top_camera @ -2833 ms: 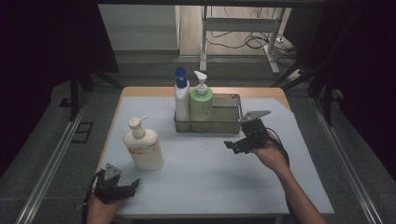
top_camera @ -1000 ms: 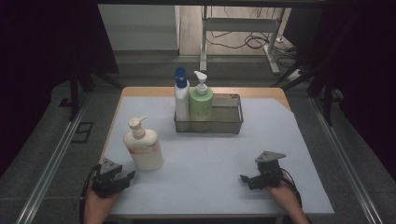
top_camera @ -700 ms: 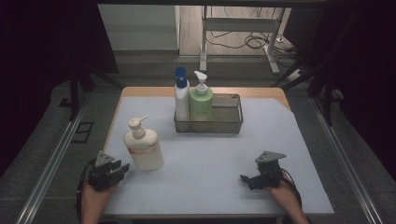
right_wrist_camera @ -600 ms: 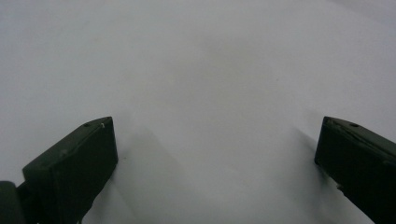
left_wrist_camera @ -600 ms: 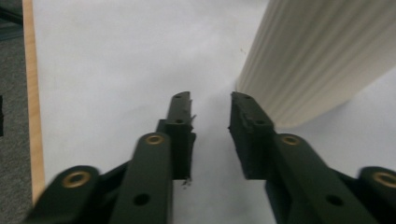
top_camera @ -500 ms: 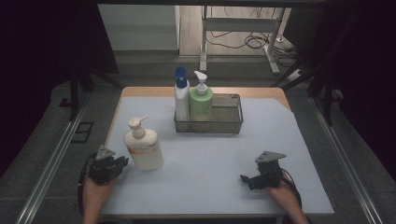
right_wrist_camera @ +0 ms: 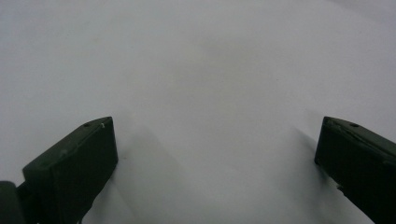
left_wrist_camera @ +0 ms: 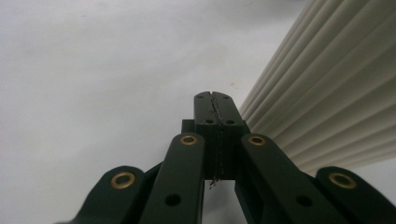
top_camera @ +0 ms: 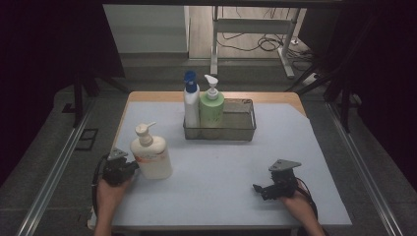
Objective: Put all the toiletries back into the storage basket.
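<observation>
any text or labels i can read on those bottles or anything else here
None can be read.
Cream pump bottle: a faint orange band of print, too blurred to make out.
Green pump bottle and white bottle with blue cap in the wire basket: no legible print.

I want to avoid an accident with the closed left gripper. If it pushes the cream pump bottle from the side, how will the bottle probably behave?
The cream pump bottle stands upright on a broad base, so a low push would probably slide it rather than tip it. Its ribbed side looks like smooth plastic, so the shut left gripper beside it may slip along it. A push near the pump could tip it.
</observation>
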### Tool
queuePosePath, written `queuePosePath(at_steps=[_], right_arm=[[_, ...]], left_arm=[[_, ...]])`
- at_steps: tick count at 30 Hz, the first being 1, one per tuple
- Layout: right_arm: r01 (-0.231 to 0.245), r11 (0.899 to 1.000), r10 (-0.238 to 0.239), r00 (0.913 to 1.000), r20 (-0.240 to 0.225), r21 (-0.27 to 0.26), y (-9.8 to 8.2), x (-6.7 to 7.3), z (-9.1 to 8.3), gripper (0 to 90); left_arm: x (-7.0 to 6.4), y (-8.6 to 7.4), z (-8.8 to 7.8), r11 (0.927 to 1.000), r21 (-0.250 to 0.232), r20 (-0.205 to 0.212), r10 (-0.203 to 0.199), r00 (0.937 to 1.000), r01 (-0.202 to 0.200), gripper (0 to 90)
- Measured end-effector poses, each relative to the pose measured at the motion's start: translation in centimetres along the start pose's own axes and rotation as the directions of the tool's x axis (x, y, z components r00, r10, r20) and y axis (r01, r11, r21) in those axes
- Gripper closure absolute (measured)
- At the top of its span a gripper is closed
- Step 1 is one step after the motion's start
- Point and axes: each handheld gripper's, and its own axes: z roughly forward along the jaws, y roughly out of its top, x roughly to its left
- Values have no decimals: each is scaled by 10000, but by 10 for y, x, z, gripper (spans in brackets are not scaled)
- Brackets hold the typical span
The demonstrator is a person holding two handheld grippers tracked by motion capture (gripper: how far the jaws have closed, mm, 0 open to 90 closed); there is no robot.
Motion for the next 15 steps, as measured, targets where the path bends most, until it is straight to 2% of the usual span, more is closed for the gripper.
queuePosePath(at_steps=[3,9,15], right_arm=[[-3,10000,3,10000,-3,-1,0,0,0,0],[2,10000,-2,10000,-2,-1,0,0,0,0],[-31,10000,31,10000,-15,16,0,0,0,0]], left_arm=[[-1,1,3,9999,94,-5,91,10000,-91,893],[-1,-1,4,9999,-14,260,-138,9996,139,895],[-15,1,8,9997,173,607,182,9980,-193,895]])
